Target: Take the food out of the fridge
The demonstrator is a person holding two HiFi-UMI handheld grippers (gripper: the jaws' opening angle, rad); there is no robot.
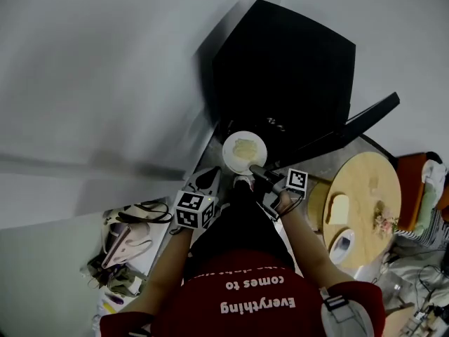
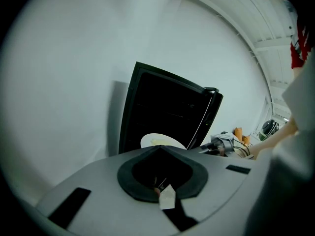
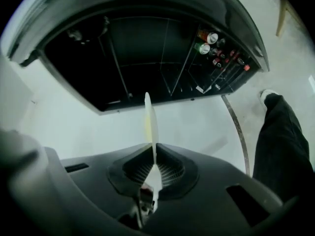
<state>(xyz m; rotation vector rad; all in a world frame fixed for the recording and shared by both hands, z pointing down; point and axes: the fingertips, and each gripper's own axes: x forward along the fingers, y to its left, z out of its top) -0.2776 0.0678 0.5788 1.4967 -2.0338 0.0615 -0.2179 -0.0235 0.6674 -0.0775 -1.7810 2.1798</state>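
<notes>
A white plate [image 1: 237,159] with pale yellowish food [image 1: 245,147] hangs in front of the open black fridge [image 1: 280,69]. My right gripper [image 1: 254,168] is shut on the plate's near rim. In the right gripper view the plate [image 3: 150,119] stands edge-on, clamped between the right gripper's [image 3: 152,146] jaws, with the dark fridge interior [image 3: 138,53] beyond. My left gripper [image 1: 210,179] sits just left of the plate, holding nothing. In the left gripper view the left gripper [image 2: 160,149] has its jaws together; the plate [image 2: 160,140] and the right gripper [image 2: 220,144] show past them.
The fridge door [image 1: 365,121] stands open to the right, and its shelf holds cans [image 3: 209,41]. A round wooden table [image 1: 372,181] with a bread slice [image 1: 339,208] is at the right. Clutter [image 1: 126,237] lies at the lower left. The person's leg [image 3: 280,136] is close by.
</notes>
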